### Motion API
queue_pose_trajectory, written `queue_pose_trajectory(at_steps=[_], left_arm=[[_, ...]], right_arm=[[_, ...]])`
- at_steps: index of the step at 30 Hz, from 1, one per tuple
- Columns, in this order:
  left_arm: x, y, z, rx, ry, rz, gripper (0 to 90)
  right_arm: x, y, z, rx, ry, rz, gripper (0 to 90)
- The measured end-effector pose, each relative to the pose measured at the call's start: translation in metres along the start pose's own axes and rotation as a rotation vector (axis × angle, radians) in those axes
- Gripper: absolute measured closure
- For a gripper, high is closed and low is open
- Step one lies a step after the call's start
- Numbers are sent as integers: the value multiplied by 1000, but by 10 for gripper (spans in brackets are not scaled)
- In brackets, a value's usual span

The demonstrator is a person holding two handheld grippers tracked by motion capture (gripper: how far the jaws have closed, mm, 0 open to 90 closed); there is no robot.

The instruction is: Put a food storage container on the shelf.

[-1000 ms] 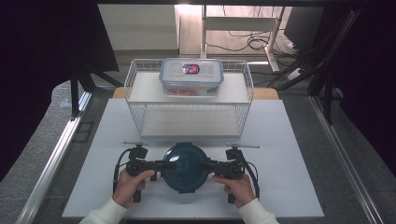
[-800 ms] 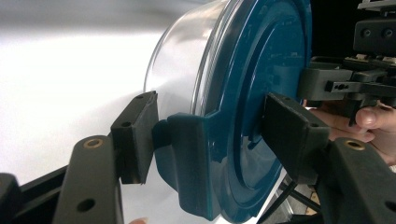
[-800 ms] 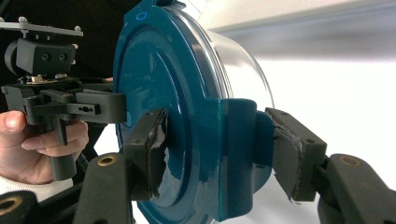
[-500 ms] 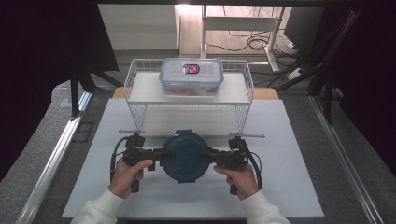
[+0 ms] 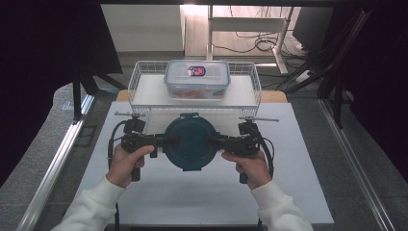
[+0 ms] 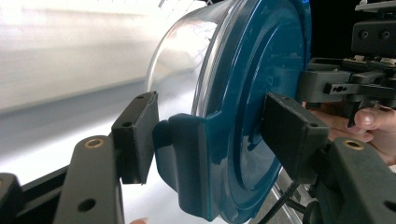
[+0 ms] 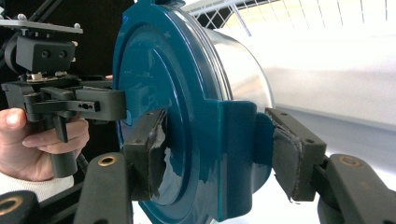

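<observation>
Round container with blue lid [image 5: 191,141]: clear body, teal lid with side latch tabs; held above the white tabletop [image 5: 202,192], just in front of the wire basket [image 5: 137,77].
Left tongs [image 5: 169,141]: clamped on the container's left latch tab, one jaw on the lid face, the other behind the tab.
Right tongs [image 5: 215,141]: clamped likewise on the right latch tab.
Rectangular food box [image 5: 197,79]: clear, lidded, sits in the wire basket at the tabletop's far edge.
</observation>
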State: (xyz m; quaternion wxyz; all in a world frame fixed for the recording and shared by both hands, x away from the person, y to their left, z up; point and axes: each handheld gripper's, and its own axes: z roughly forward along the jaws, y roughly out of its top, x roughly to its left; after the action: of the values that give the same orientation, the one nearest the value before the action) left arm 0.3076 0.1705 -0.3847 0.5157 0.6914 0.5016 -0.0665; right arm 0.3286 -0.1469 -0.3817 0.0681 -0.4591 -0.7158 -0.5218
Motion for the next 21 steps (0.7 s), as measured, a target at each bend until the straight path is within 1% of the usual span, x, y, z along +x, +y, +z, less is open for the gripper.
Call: queue_pose_trajectory(at_steps=[4, 6, 11, 21], left_arm=[[-3, 8, -3, -8, -3, 9, 379], [-5, 14, -6, -15, -5, 22, 380], [-9, 24, -11, -26, -12, 34, 381], [-16, 41, -19, -44, -16, 40, 381]], right_arm=[[4, 9, -2, -7, -1, -11, 412], [6, 14, -3, -10, -3, -16, 412], [15, 27, -8, -19, -7, -39, 413], [25, 46, -12, -32, -7, -53, 415]])
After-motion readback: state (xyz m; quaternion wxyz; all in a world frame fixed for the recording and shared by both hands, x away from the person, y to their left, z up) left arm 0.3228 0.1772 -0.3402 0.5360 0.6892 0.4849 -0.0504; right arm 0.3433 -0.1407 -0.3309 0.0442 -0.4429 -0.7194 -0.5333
